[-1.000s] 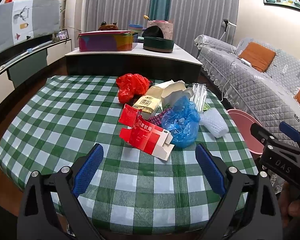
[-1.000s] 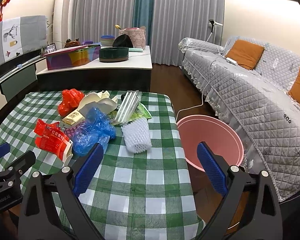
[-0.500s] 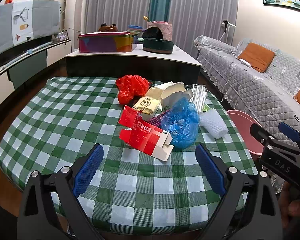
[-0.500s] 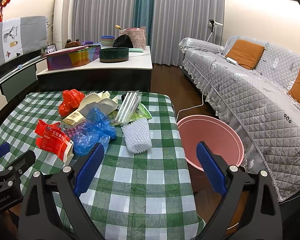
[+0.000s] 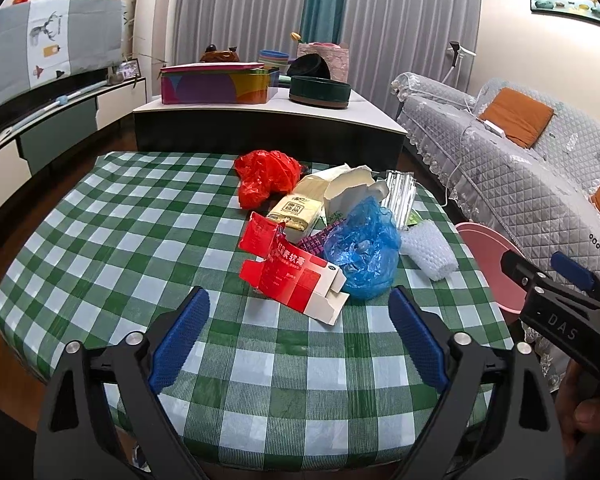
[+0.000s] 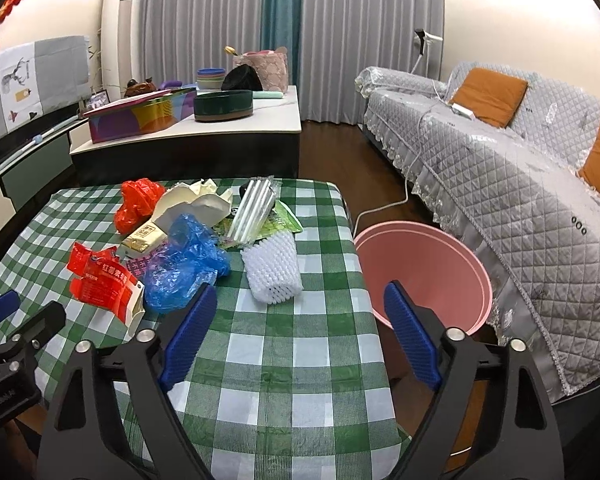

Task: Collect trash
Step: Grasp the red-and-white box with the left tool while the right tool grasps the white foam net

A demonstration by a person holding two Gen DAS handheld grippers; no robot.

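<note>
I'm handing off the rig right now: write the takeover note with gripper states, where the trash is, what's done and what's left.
Left gripper: open, empty, short of the pile.
Right gripper: open, empty, its jaws have just been closing a little with nothing between them.
Trash, all on the green checked tablecloth: red cardboard box nearest, crumpled blue plastic bag, white foam net sleeve, red plastic bag, cream torn carton, bundle of clear straws.
Pink plastic bin: on the floor off the table's right edge; no trash visible inside.
Done: nothing collected.
Left: move every piece into the bin.
</note>
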